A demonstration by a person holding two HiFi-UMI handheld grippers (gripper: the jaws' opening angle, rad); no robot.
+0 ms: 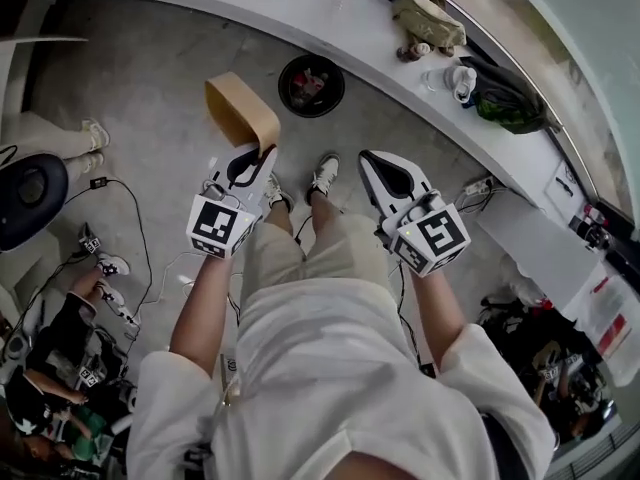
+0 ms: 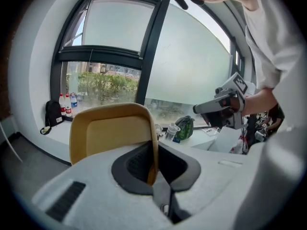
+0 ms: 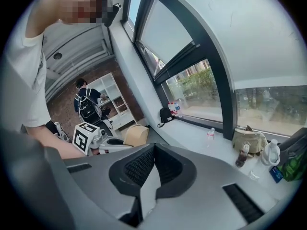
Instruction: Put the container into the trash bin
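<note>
Left claw (image 1: 263, 154) is clamped on one wall of the tan container (image 1: 240, 108). The trash bin (image 1: 284, 86) stands on the floor, just ahead and rightward. Right claw (image 1: 368, 158) is closed and empty.

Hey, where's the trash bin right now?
In the head view the trash bin stands on the floor against the white counter, just right of the tan container clamped in the left gripper.

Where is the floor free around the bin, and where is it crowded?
Bare floor lies left of the bin, up to the ledge. The ledge right of the bin is crowded with bags; cables clutter the floor at lower left.
</note>
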